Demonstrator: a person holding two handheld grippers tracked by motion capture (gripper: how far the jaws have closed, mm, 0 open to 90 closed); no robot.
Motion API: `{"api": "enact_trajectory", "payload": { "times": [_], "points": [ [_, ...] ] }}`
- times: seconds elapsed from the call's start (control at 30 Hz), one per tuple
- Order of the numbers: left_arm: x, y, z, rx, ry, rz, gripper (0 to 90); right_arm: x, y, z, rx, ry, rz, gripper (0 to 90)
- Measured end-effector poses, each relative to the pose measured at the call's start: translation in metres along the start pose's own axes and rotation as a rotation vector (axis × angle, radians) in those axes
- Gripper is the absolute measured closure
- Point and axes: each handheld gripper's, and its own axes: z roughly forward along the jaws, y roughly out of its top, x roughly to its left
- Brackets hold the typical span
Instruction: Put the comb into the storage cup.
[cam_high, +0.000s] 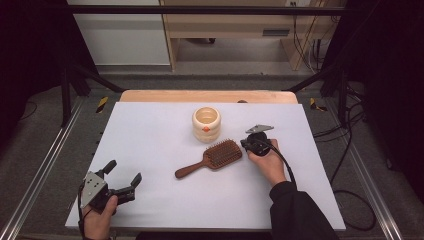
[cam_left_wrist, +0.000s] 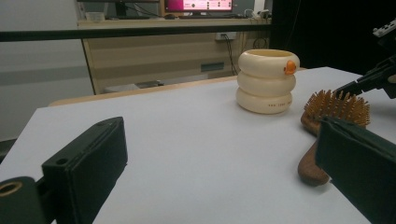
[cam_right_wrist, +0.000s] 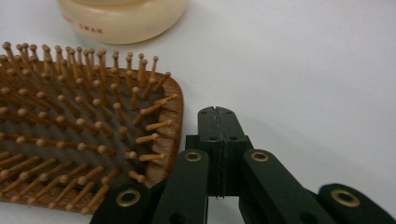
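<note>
In the high view we are looking down on a white tabletop (cam_high: 165, 200) with a strip of wood showing along its far edge; grey floor, black frame rails and loose cables are lying around it, and pale cabinets are standing at 12 o'clock. The wooden hairbrush (cam_high: 212, 157) is lying bristles up near the middle, its long axis running from the handle end at about 8 o'clock to the paddle head at about 2 o'clock. The cream ringed cup (cam_high: 206, 124) is standing just beyond the head, at 12 o'clock from it, near but apart. The right gripper (cam_high: 248, 145) is sitting just beside the head at 3 o'clock, held in the right hand (cam_high: 267, 162). The left gripper (cam_high: 122, 177) is waiting well apart at 8 o'clock, jaws spread around bare surface.

In the left gripper view we are seeing its two black jaws standing wide at the bottom corners, with white tabletop between them. The hairbrush (cam_left_wrist: 334, 112) is lying at 3 o'clock, handle towards us, the cup (cam_left_wrist: 267, 80) behind it, and the right gripper (cam_left_wrist: 359, 86) is reaching over the bristles.

In the right gripper view the jaws are pressed together, pinching nothing, their tip (cam_right_wrist: 218, 116) just beside the rim of the brush head (cam_right_wrist: 88, 140) at 9 o'clock. The cup's base (cam_right_wrist: 121, 21) is standing at 11 o'clock.
</note>
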Motion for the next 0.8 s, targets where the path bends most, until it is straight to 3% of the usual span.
{"api": "enact_trajectory", "payload": {
  "times": [0.23,0.33,0.4,0.53,0.8],
  "points": [
    [-0.001,0.0,0.0,0.004,-0.004,0.004,2.6,0.006,-0.001,0.004,0.011,0.029,-0.018,90.0],
    [-0.001,0.0,0.0,0.004,-0.005,0.005,2.6,0.008,-0.001,0.005,0.015,0.019,-0.014,90.0],
    [-0.001,0.0,0.001,0.005,-0.005,0.005,2.6,0.011,0.0,0.006,0.007,0.044,0.023,90.0],
    [-0.001,0.0,0.001,0.006,-0.004,0.007,2.6,0.024,0.002,0.009,0.003,0.06,-0.016,90.0],
    [-0.002,0.0,0.001,0.007,-0.011,0.009,2.6,0.048,0.007,0.013,-0.006,0.12,-0.016,90.0]
  ]
}}
